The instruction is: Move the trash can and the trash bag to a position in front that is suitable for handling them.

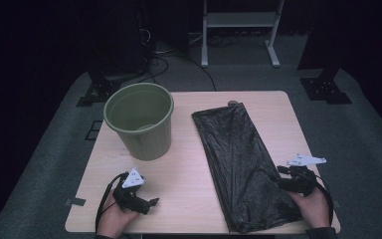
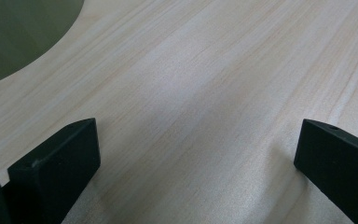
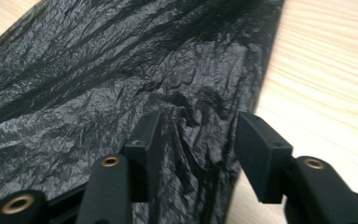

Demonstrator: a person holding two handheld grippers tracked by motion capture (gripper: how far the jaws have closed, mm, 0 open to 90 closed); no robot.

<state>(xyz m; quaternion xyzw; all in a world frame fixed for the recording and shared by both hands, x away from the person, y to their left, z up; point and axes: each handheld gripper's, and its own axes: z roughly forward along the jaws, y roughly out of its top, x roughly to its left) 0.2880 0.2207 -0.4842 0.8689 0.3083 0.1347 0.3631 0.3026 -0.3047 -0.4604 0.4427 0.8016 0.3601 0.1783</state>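
Black bin bag [image 1: 241, 169] flat along the table's [image 1: 189, 174] right half, far edge to near edge. Right gripper [image 3: 193, 135] at the bag's near right edge, jaws apart over wrinkled plastic, nothing pinched. Left gripper [image 1: 144, 201] near the near-left corner, jaws wide, empty, below the green bin [image 1: 140, 119].

You work at a pale wooden table with rounded corners [image 1: 189, 164], its grain running lengthwise in both gripper views. On its left half stands an upright, open-topped olive-green plastic bin [image 1: 140, 121]. On its right half a crinkled black plastic bag [image 1: 243, 164] lies flat, reaching from near the far edge to the near edge, well apart from the bin.
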